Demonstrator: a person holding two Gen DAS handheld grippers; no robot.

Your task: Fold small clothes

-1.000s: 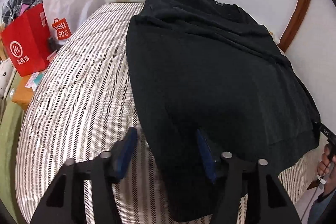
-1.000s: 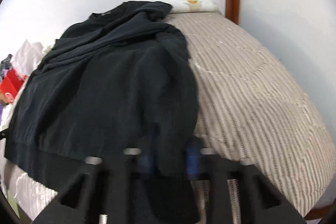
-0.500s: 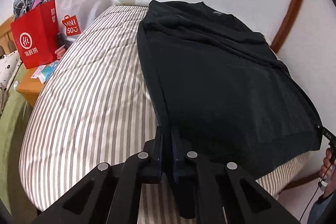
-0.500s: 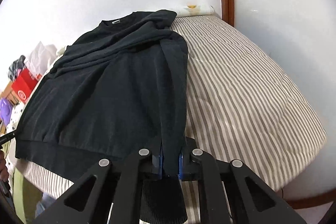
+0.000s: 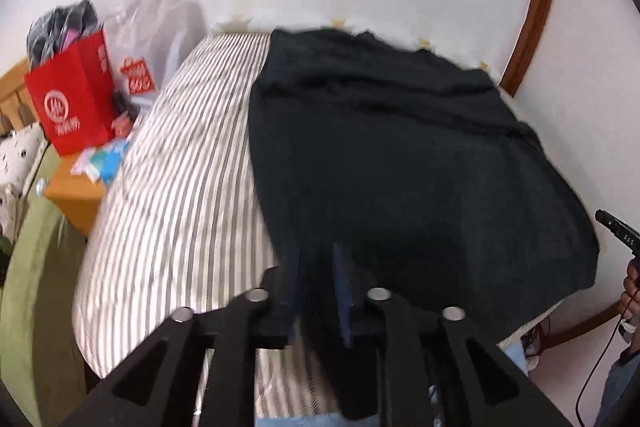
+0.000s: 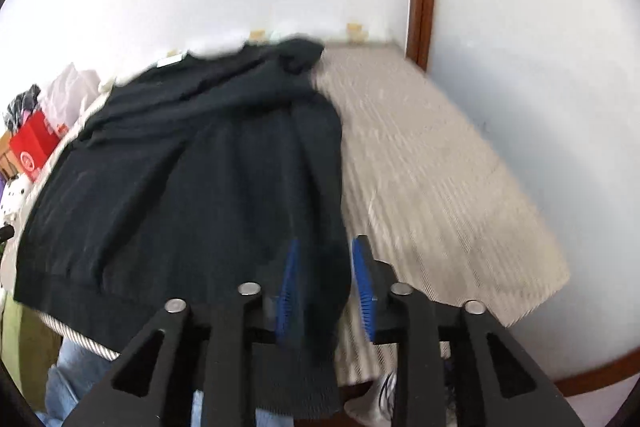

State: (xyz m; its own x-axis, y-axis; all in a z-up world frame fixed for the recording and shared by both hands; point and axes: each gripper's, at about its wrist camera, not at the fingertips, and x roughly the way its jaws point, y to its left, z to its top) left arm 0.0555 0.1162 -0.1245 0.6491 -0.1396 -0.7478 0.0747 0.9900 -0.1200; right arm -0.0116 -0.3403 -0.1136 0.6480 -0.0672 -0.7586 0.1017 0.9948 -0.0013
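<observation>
One dark garment, a black sweatshirt, lies spread across the striped bed, its neck end toward the far wall and its ribbed hem hanging over the near edge of the mattress. In the left wrist view, a red paper bag stands far left on a wooden side table, with a pale plastic bag behind it against the wall. Moving right, bare striped bedding gives way to the sweatshirt's left side edge, which runs down to the left tool. Its two blue pads sit a little apart with a fold of the black cloth between them; motion blur leaves the contact unclear, so whether they pinch it or have let go cannot be told. The fabric looks matte, with soft creases across the upper part where the sleeves are folded in.

In the right wrist view, the sweatshirt fills the left and middle, the red bag small at far left. Its right side edge, a thick rolled fold, drops between the blue pads of the right tool. These pads are spread: the left one touches the cloth, the right one stands clear of it with striped bedding showing in the gap. The hem hangs below the fingers. Further right lies bare bedding, then the white wall.
</observation>
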